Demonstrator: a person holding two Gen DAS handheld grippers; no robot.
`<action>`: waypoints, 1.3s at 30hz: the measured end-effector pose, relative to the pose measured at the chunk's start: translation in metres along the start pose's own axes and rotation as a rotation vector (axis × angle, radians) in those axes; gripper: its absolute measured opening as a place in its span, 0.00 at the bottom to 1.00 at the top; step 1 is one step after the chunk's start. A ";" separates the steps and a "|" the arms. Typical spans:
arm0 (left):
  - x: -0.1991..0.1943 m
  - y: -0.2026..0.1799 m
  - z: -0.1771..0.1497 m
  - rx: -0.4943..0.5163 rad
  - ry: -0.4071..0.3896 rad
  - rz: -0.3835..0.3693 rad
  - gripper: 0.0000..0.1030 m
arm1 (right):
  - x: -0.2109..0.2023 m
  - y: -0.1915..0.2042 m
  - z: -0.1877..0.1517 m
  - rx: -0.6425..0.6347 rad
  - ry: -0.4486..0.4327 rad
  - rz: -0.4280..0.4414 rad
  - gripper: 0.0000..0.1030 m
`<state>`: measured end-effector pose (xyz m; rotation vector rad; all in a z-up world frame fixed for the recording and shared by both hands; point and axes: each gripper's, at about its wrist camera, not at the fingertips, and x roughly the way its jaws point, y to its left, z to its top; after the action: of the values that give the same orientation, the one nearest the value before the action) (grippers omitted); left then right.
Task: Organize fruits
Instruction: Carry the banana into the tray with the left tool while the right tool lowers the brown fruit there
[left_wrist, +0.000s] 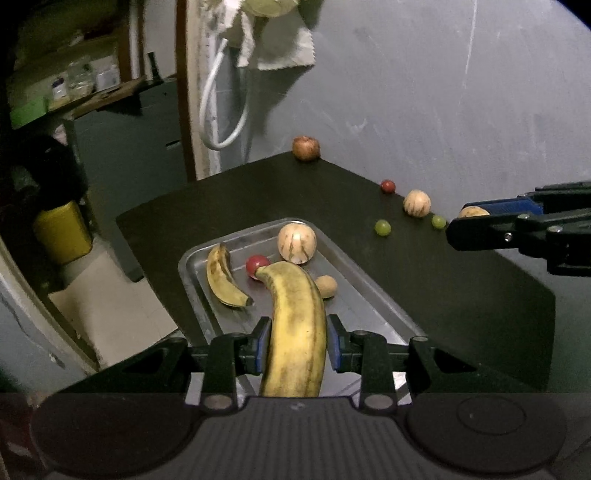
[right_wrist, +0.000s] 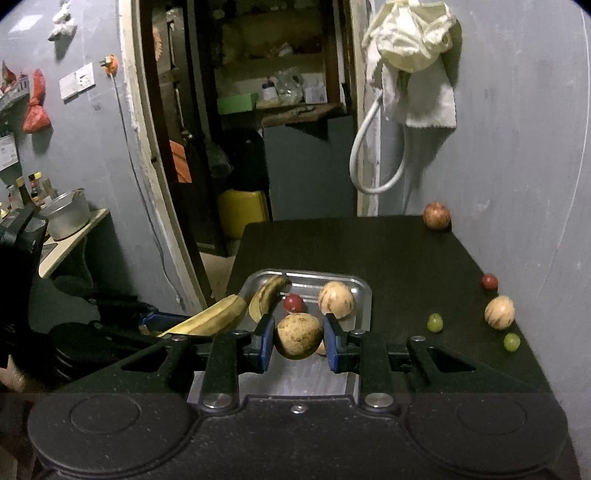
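— Left wrist view: how many fruits?
— Two bananas; my left tongs (left_wrist: 295, 345) clench the big banana (left_wrist: 295, 332) over the tray (left_wrist: 369, 280). Two green grapes (left_wrist: 382, 227) on the counter (left_wrist: 443, 288).
— Right?
— My right tongs (right_wrist: 299, 341), tilted down, grip one brown fruit (right_wrist: 298, 335).

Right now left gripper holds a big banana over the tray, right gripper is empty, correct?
Not quite. The right gripper is not empty: it is shut on a round tan fruit, as the right wrist view shows. The rest stands: the left gripper holds the big banana over the tray.
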<state>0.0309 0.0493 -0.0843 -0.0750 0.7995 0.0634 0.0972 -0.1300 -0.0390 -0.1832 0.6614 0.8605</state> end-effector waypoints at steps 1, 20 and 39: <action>0.005 0.001 0.001 0.017 0.005 -0.007 0.32 | 0.003 0.000 0.000 0.009 0.007 -0.002 0.29; 0.103 0.029 0.016 0.430 0.076 -0.187 0.32 | 0.106 -0.007 -0.020 0.084 0.165 -0.065 0.29; 0.118 0.039 0.001 0.457 0.049 -0.225 0.33 | 0.170 -0.010 -0.038 0.044 0.269 -0.071 0.29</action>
<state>0.1105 0.0918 -0.1701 0.2668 0.8336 -0.3349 0.1665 -0.0434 -0.1734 -0.2842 0.9195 0.7589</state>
